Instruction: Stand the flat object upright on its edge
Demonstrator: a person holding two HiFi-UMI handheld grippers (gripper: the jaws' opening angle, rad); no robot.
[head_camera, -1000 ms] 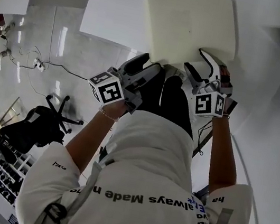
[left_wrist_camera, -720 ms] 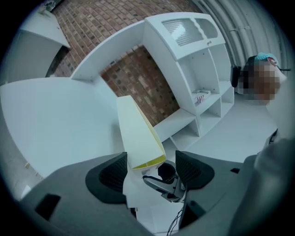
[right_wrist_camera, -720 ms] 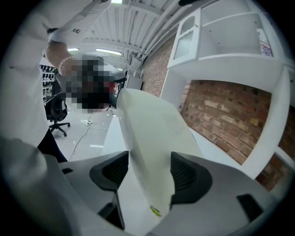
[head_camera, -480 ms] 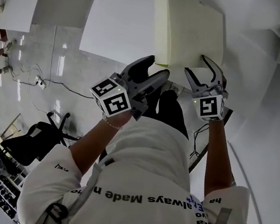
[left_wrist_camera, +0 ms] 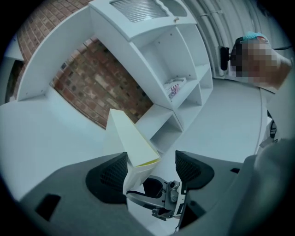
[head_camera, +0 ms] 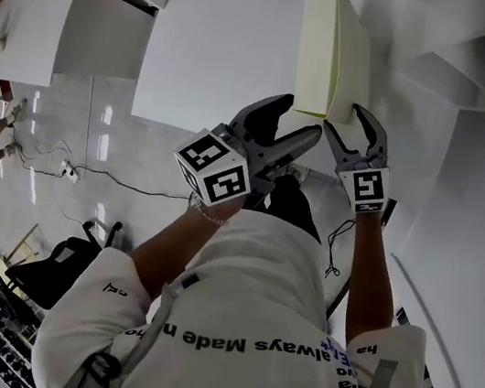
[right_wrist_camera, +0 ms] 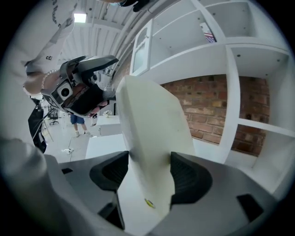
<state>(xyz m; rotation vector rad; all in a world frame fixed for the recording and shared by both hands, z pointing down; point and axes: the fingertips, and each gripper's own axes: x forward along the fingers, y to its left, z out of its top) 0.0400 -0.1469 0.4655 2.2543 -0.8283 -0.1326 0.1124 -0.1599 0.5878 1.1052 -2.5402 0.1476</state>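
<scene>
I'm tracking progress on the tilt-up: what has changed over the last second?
The flat cream-coloured panel has swung from lying flat on the white table to nearly standing on its edge, raised by the right hand-held gripper, whose jaws clamp its near corner. The left hand-held gripper has moved up beside it. Unchanged: the right grip holds, and the left jaws stay apart and empty.

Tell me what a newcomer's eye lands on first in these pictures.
The pale flat panel dominates: it stands nearly on edge on the white table, its near end clamped between the jaws of the right gripper. Just beside it the left gripper hovers with jaws apart, holding nothing. In the right gripper view, a brick wall shows behind white shelving.
</scene>
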